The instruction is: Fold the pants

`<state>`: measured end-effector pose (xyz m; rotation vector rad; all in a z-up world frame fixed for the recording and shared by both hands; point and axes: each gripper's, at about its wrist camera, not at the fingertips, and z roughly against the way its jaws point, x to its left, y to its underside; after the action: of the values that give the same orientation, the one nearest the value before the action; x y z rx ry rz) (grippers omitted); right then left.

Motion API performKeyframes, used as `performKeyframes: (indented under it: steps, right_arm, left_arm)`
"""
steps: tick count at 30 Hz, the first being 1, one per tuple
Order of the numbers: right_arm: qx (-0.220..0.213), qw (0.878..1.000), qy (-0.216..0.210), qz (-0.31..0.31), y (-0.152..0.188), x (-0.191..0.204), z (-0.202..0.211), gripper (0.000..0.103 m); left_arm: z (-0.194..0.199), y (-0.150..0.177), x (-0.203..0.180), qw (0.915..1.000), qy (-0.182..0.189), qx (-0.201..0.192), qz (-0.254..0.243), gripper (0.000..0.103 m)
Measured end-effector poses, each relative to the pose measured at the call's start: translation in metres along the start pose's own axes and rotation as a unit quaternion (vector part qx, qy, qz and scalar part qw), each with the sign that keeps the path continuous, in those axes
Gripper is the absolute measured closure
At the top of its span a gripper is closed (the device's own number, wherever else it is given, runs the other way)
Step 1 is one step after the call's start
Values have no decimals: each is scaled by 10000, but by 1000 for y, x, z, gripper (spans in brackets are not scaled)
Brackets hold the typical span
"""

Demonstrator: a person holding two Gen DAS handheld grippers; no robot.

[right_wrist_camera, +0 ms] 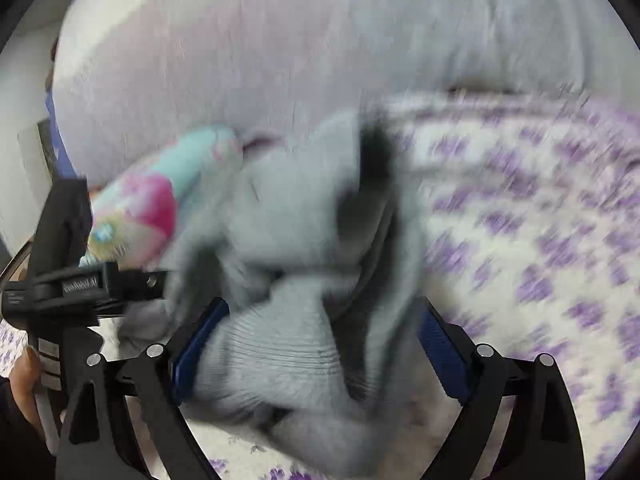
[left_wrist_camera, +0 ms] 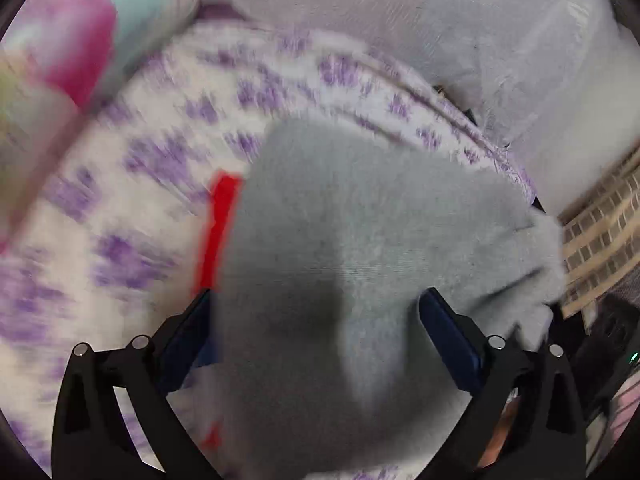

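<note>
Both my tongs are spread wide right now, nothing clamped in either. Left tongs: the grey pants lie between the blue pads, and the cloth fills the gap from 6 up to about 12 o'clock in that view, but the pads aren't pressing on it as far as I can see. A red strip peeks out along the pants' edge at around 9 o'clock. Everything's on the bed, on a white bedspread with purple blotches.

Right tongs: same deal, wide apart, with a bunched-up part of the pants, ribbed waistband or cuff, sitting between the pads. Pretty blurry, so I can't tell if the cloth touches them. The left tool shows at 9 o'clock in that view, with a hand below it. A colourful pillow, pink and turquoise, sits at about 10 o'clock just beside the pants, and a big pale cushion runs across 12 o'clock.
</note>
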<state>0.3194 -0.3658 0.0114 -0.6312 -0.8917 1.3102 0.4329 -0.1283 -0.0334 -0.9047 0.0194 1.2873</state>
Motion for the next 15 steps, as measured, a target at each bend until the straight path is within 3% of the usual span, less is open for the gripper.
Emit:
performKeyframes:
  steps: [3,5,6,9,12,15]
  right_arm:
    - [-632,9977,242,-104,-7,-4,70,8]
    - [-604,9976,291,-188,3,-6,120,4]
    - [-551,9979,294,-161,10,-3,142,4]
    - [-444,9987,241,69,50,7,215,4]
    - [-400,9989,-64,222,94,22,281,3]
    - [-377,9986,-136,344,132,36,325,3]
  left_arm:
    - [64,11,-7,9979,-338,-530,-135,5]
    - [108,37,-25,9914,-920,-774,-526,5]
    - [139,68,-42,9821,-1395,-931,-859,5]
    - [199,140,-73,9613,-2103,-1208,-1308,5]
    - [251,209,-96,9501,-2315,-1346,-1599,5]
    - [289,260,-106,9488,-2291,-1517,-1559,5]
